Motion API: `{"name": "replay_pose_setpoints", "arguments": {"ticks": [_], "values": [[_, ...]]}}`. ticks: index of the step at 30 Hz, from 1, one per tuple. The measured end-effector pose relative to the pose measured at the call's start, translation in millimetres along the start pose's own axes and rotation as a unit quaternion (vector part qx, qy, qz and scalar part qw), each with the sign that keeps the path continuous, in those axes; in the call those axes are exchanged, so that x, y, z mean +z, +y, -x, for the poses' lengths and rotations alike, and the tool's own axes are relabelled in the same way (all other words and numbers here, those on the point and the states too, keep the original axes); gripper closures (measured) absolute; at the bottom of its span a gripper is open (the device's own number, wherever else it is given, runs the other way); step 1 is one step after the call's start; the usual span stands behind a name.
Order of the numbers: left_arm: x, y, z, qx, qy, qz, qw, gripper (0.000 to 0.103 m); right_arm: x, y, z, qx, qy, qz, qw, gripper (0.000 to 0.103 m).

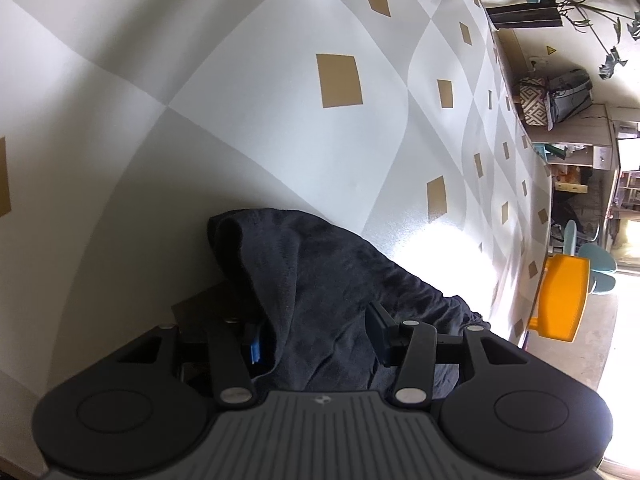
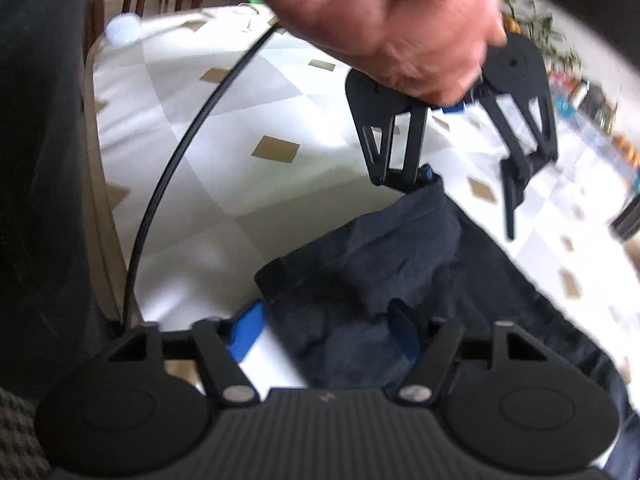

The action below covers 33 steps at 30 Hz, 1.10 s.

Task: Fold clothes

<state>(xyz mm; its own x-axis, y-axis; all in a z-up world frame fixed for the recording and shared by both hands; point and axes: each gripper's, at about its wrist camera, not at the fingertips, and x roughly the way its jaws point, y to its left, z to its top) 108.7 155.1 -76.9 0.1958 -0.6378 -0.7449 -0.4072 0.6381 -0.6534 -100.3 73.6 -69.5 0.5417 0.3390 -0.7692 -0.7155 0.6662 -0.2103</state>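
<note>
Desk [image 1: 280, 152] fills both views, covered by a cloth of pale grey and white diamonds with small tan squares. Dark navy garment [image 2: 420, 280] lies crumpled on it, spread from the near edge of the right wrist view up toward the middle, where one corner is lifted. Left tool [image 2: 468, 184], seen from the right wrist camera, hangs over that raised corner, gripped from above by a hand [image 2: 400, 28]; its blue-padded finger touches the cloth while the other finger stands clear to the side. In the left wrist view the garment [image 1: 320, 292] rises in a bunched fold between this tool's [image 1: 316, 340] fingers, and the pads appear to press on it from both sides, so it seems clamped on the fabric. Right tool [image 2: 324, 334] sits low over the garment's near part, its jaws apart; one blue pad [image 2: 248, 332] lies over the bare desk, the other over the dark fabric, and no grip shows in this blurred picture. Thin black cable [image 2: 180, 168] curves across the desk at left.
</note>
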Motion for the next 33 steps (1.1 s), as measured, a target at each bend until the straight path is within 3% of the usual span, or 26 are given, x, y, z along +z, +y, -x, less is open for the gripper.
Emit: {"name": "replay_pose_setpoints", "arguments": {"ticks": [3,6,9,13,16,20,27,29,30,33], "values": [[1,2,0,0.009,-0.001,0.001,1.0000,0.056,3,-12,-1,0.019,0.013,-0.049,0.999,0.083],[3,5,0,0.022,-0.001,0.004,0.9997,0.050,3,-28,2,0.030,0.014,-0.103,0.994,0.092],[5,7,2,0.044,-0.007,-0.002,0.9990,0.041,3,-56,13,0.049,0.000,-0.185,0.981,0.094],[6,9,6,0.038,-0.013,0.000,0.9992,0.032,-2,-90,31,0.063,-0.023,-0.269,0.961,0.094],[6,9,5,0.035,-0.010,0.000,0.9993,0.031,-8,-117,45,0.080,-0.041,-0.324,0.942,0.094],[5,7,-2,0.028,0.001,0.000,0.9996,0.031,-13,-136,55,0.092,-0.057,-0.361,0.926,0.094],[5,1,-7,0.023,-0.003,-0.001,0.9997,0.031,-14,-140,65,0.106,-0.068,-0.363,0.923,0.094],[4,-1,-8,0.022,-0.009,-0.006,0.9997,0.041,-13,-138,63,0.106,-0.066,-0.358,0.925,0.094],[3,-3,-8,0.022,-0.012,-0.010,0.9996,0.060,-13,-137,63,0.105,-0.064,-0.358,0.925,0.093],[1,-9,-6,0.035,-0.027,-0.031,0.9985,0.078,-13,-136,65,0.097,-0.062,-0.358,0.926,0.093]]}}
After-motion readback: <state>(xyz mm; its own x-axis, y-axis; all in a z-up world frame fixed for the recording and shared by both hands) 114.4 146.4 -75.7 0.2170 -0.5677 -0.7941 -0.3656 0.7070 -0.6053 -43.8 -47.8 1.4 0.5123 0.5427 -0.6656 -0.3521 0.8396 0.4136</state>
